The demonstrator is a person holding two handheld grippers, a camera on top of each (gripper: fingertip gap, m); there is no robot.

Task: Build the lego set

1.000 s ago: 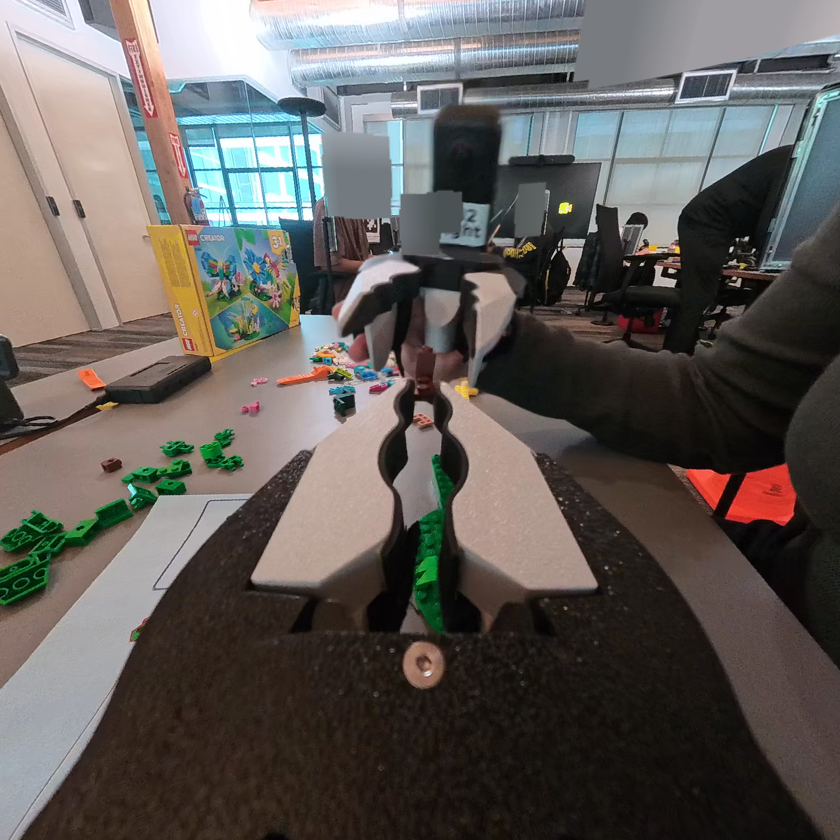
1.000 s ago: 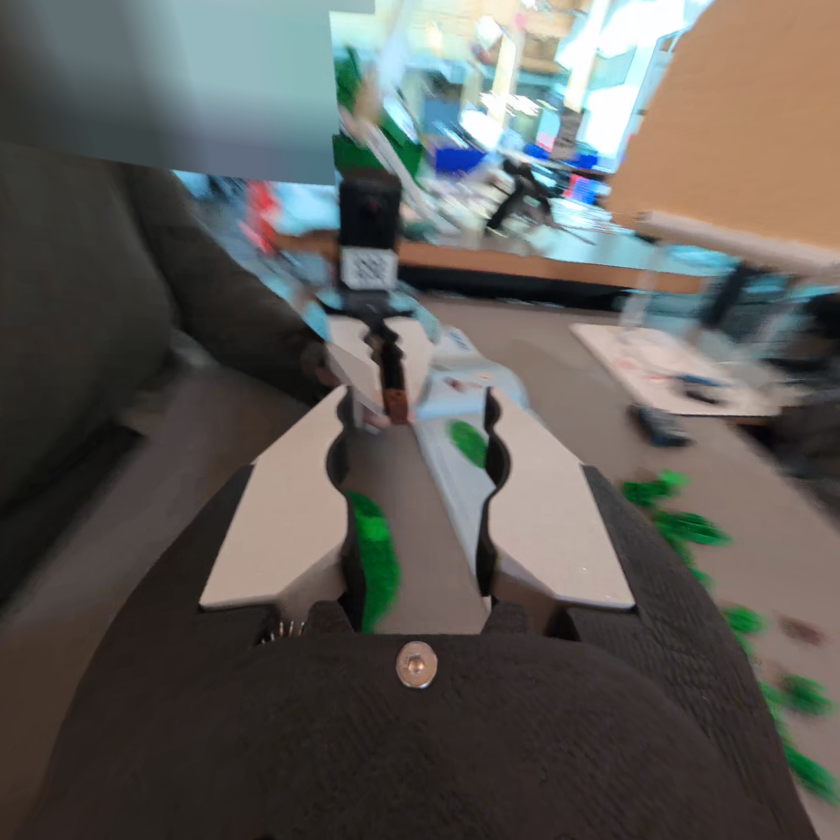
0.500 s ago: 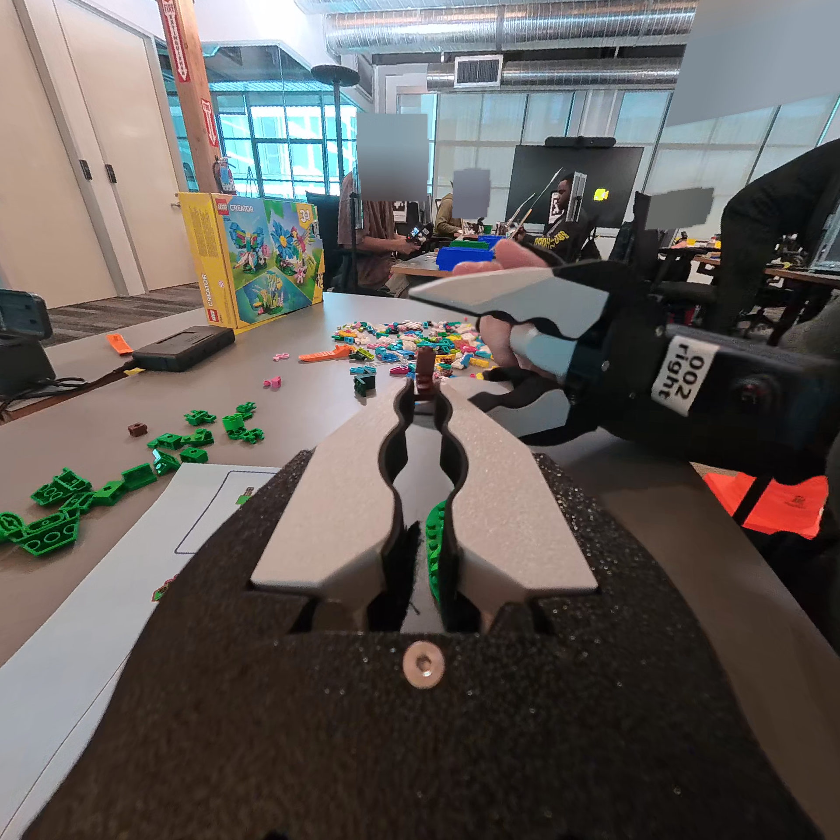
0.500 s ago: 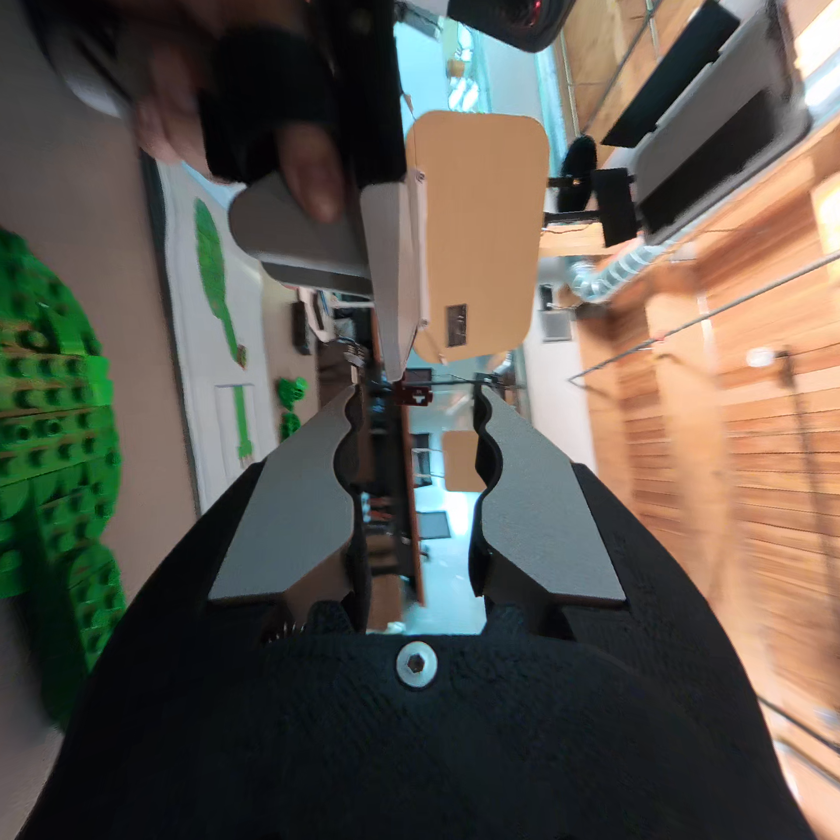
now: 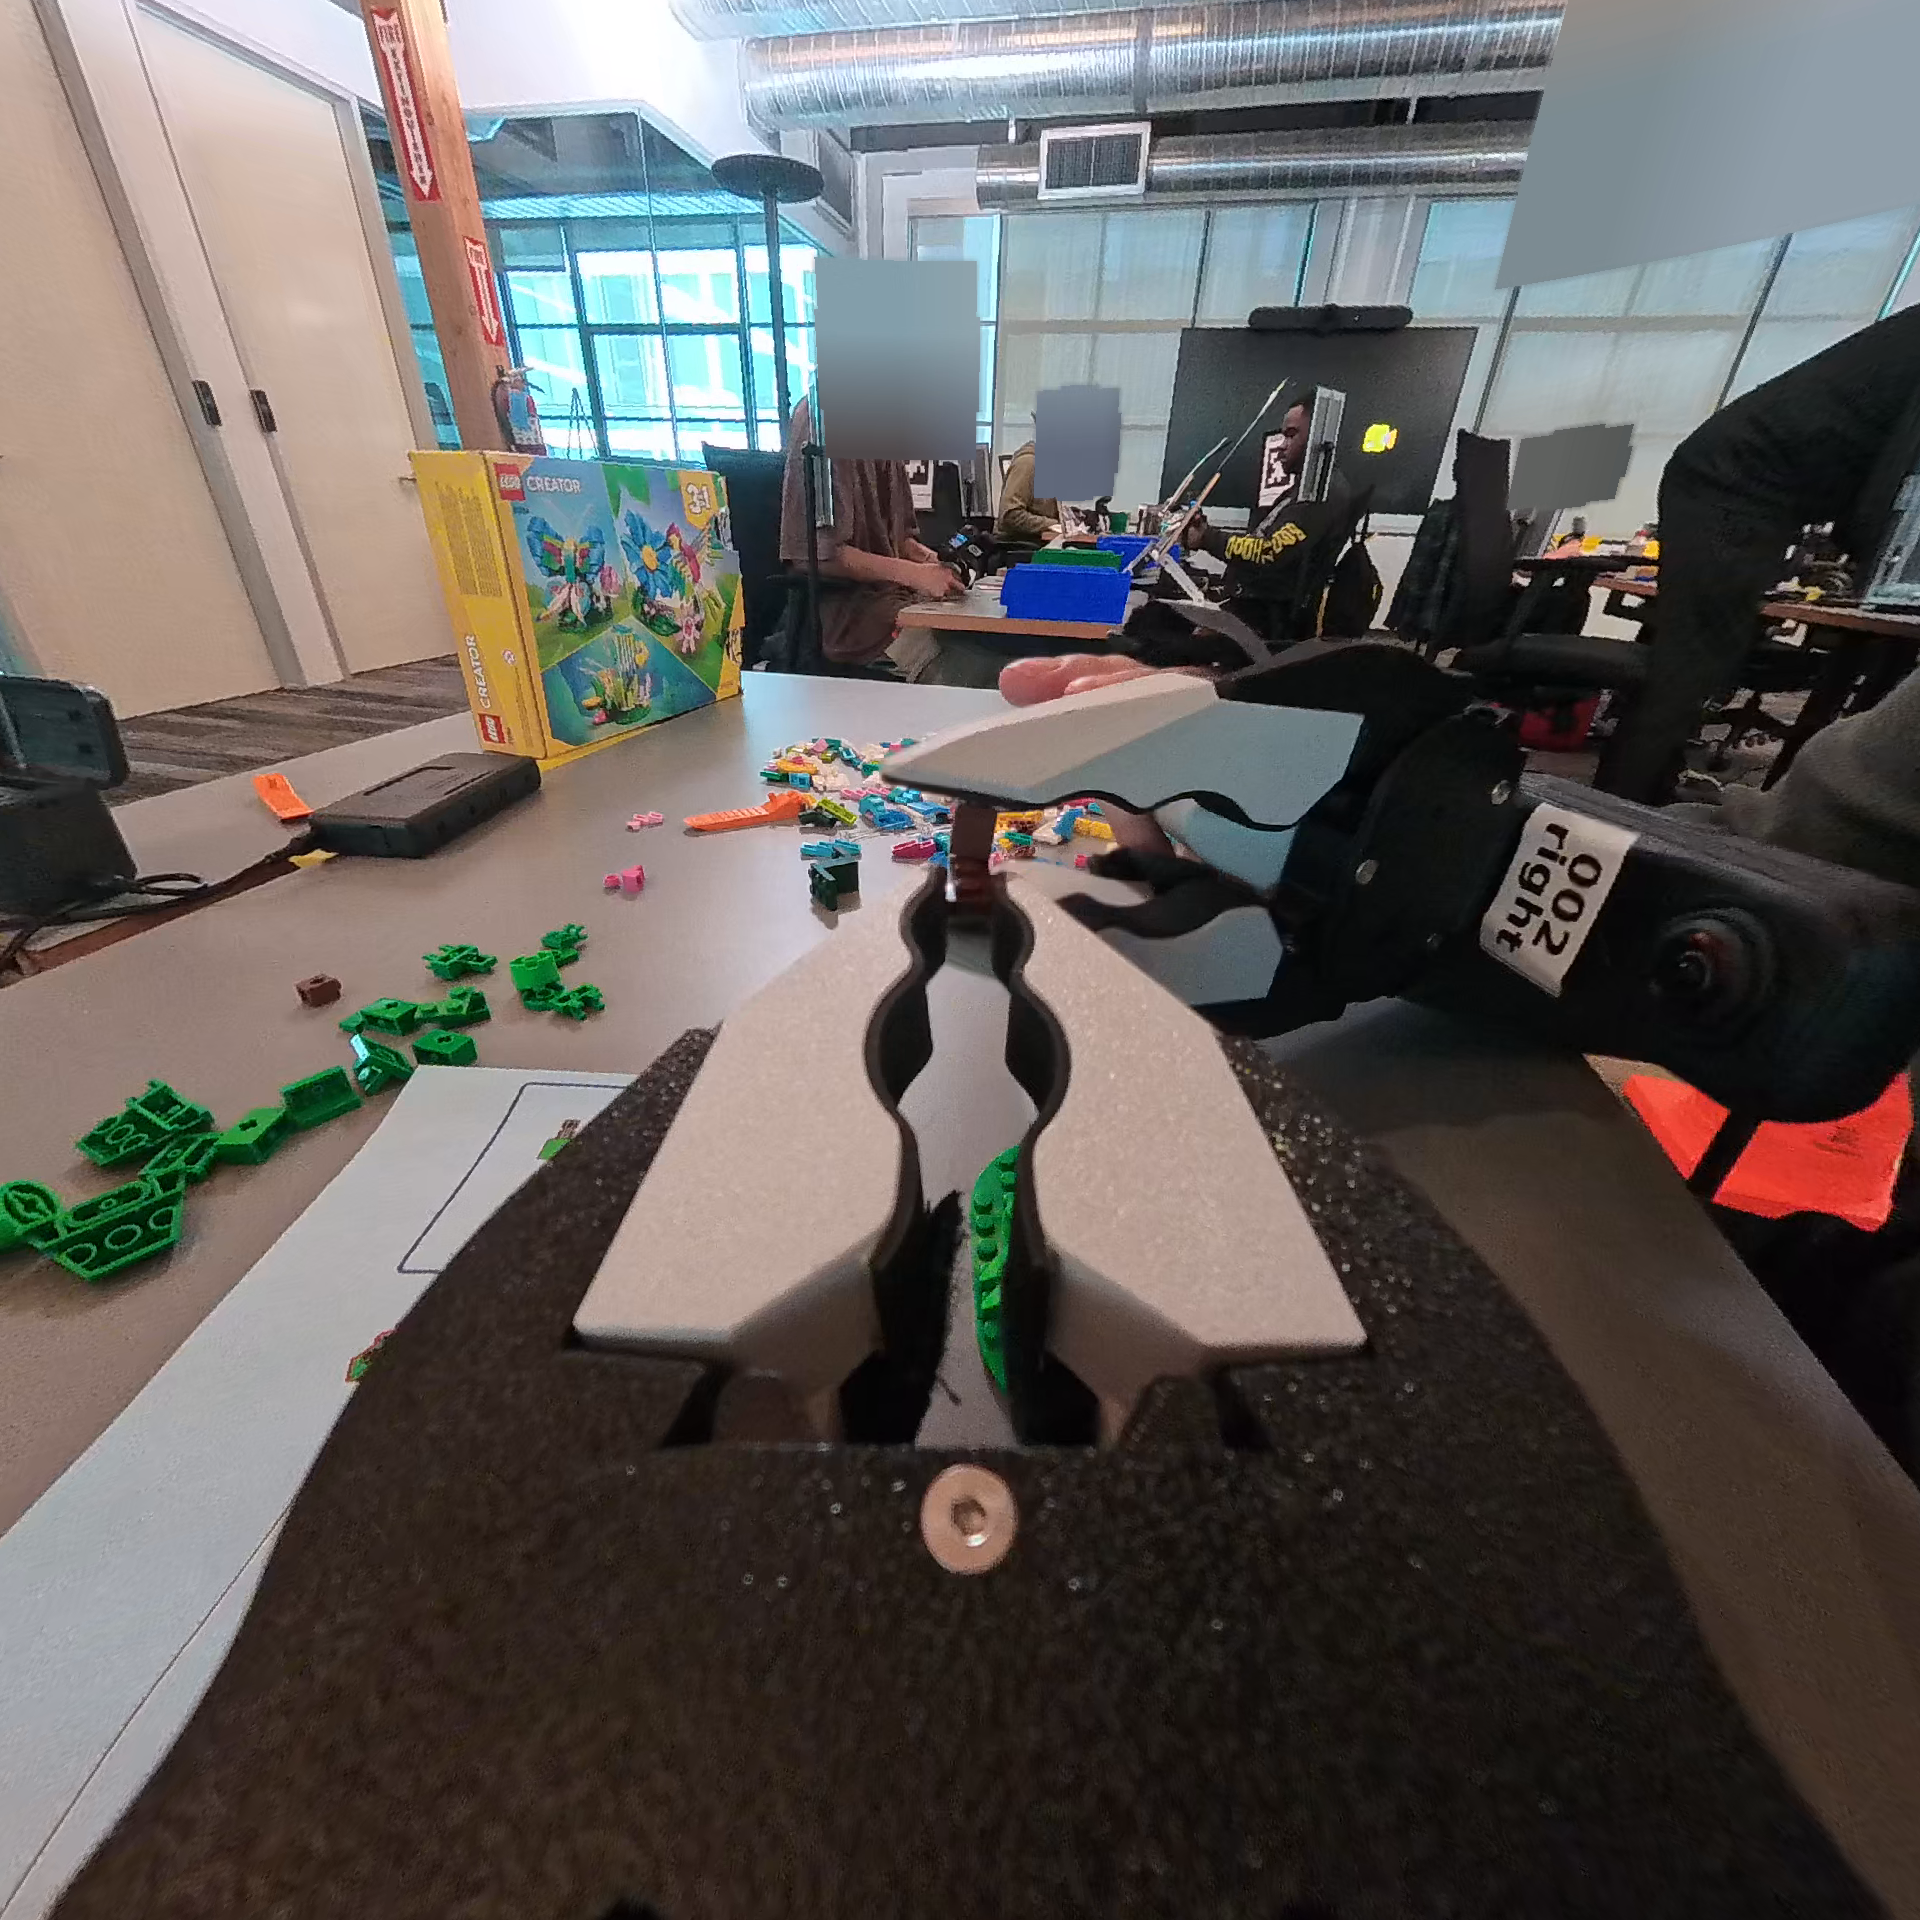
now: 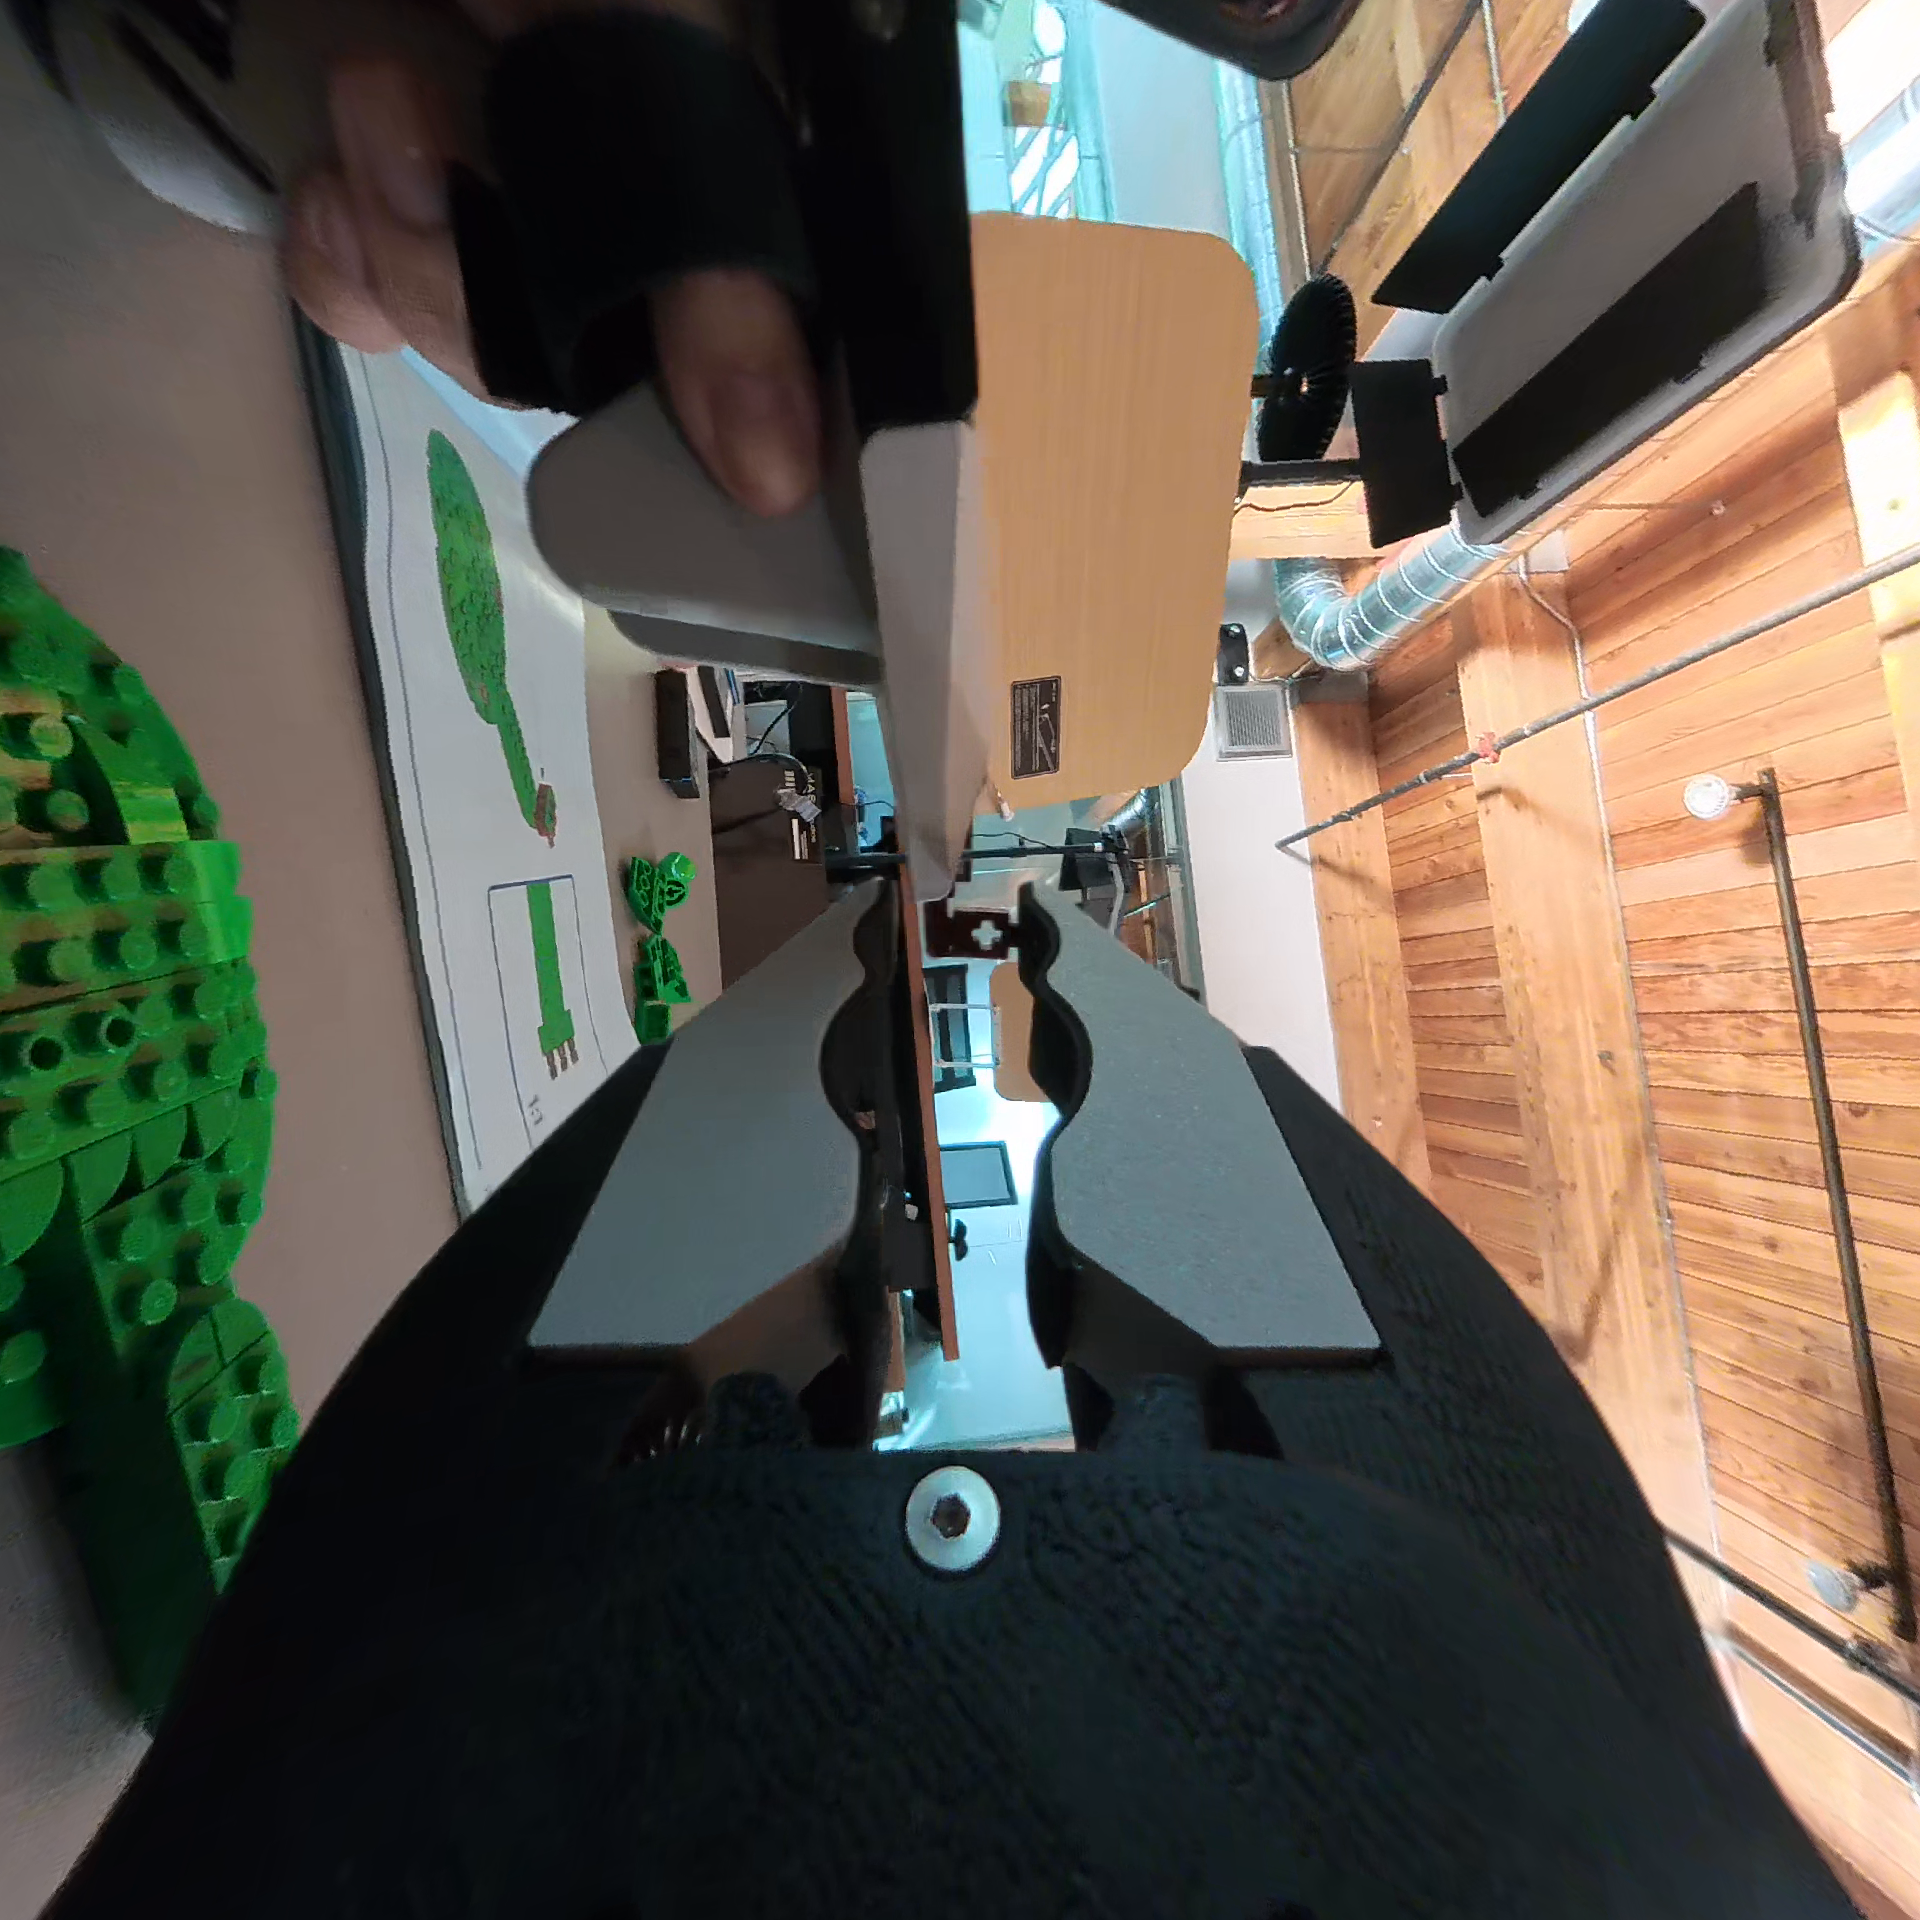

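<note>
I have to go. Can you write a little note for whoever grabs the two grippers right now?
Left gripper: shut on a small brown piece, held up above the table.
Right gripper: turned on its side, jaws set around the same piece; whether they pinch it cannot be told.
Things: the green leaf build lies on the table beside the instruction sheet. Loose green pieces lie to the left, a mixed coloured pile farther back.
Done: the leaf is largely assembled.
Left: the brown piece is not yet attached, and many loose pieces remain.
</note>
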